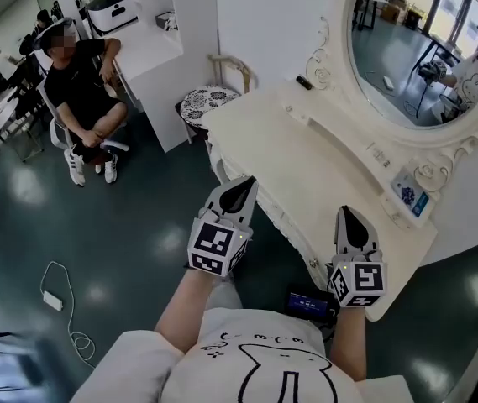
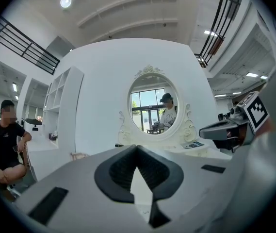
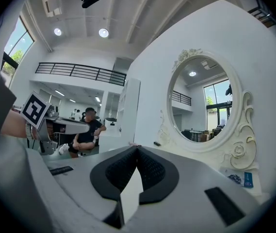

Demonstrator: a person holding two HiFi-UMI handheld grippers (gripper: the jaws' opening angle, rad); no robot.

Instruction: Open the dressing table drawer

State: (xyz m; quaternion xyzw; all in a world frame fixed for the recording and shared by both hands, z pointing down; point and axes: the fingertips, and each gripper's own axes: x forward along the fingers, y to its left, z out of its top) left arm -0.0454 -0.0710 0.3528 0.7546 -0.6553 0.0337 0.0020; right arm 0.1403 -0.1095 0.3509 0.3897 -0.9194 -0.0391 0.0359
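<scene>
The white dressing table (image 1: 306, 166) with its oval mirror (image 1: 415, 40) stands ahead of me, running from upper left to lower right. Its drawer front lies under the near edge (image 1: 293, 238) and is almost hidden in the head view. My left gripper (image 1: 243, 183) hovers just off the table's near edge at its left end, jaws shut and empty. My right gripper (image 1: 345, 212) sits over the near edge further right, also shut on nothing. The left gripper view shows closed tips (image 2: 137, 147) facing the mirror (image 2: 153, 106). The right gripper view shows closed tips (image 3: 137, 147) beside the mirror (image 3: 203, 103).
A small blue-and-white card (image 1: 410, 193) and a black object (image 1: 303, 82) rest on the table's raised back shelf. A stool with a patterned seat (image 1: 207, 101) stands at the table's far end. A seated person (image 1: 83, 91) is at left, white shelving (image 1: 150, 32) behind. A cable (image 1: 52, 300) lies on the floor.
</scene>
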